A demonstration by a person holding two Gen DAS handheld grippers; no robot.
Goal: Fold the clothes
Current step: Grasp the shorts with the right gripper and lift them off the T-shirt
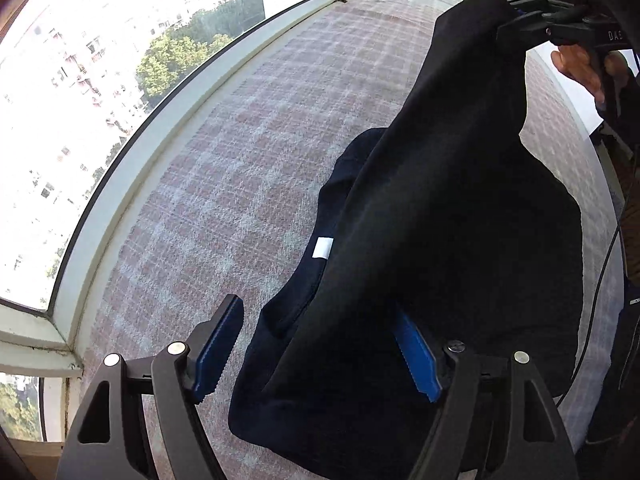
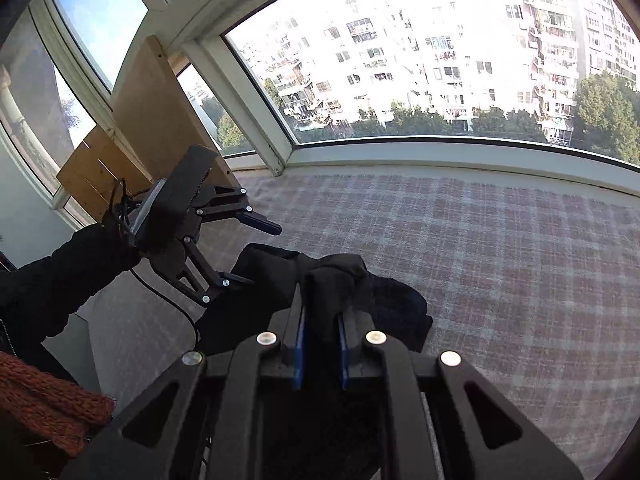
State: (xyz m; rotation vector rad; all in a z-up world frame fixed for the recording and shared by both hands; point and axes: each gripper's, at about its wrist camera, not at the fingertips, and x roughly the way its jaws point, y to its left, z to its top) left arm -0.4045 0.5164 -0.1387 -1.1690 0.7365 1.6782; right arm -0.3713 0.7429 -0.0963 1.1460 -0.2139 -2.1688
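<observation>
A dark navy garment [image 1: 440, 220] with a small white label [image 1: 323, 247] hangs above the checked surface, its lower part resting on it. At the top right of the left wrist view my right gripper [image 1: 508, 12] is shut on the garment's upper edge. In the right wrist view the right gripper [image 2: 322, 304] pinches a bunch of the dark cloth [image 2: 332, 276] between its blue pads. My left gripper [image 1: 316, 320] stands wide open; the cloth drapes over its right finger [image 1: 418, 360] and the left finger [image 1: 218, 354] is bare. From the right wrist view, the left gripper [image 2: 260, 254] shows open beside the garment.
A pink and grey checked cover [image 1: 240, 160] spreads over the surface [image 2: 500, 260] along a white window sill [image 2: 440, 156]. Wooden boards [image 2: 152, 120] lean at the window corner. An orange knit piece [image 2: 48, 412] lies at the lower left. A hand [image 1: 580, 68] holds the right gripper.
</observation>
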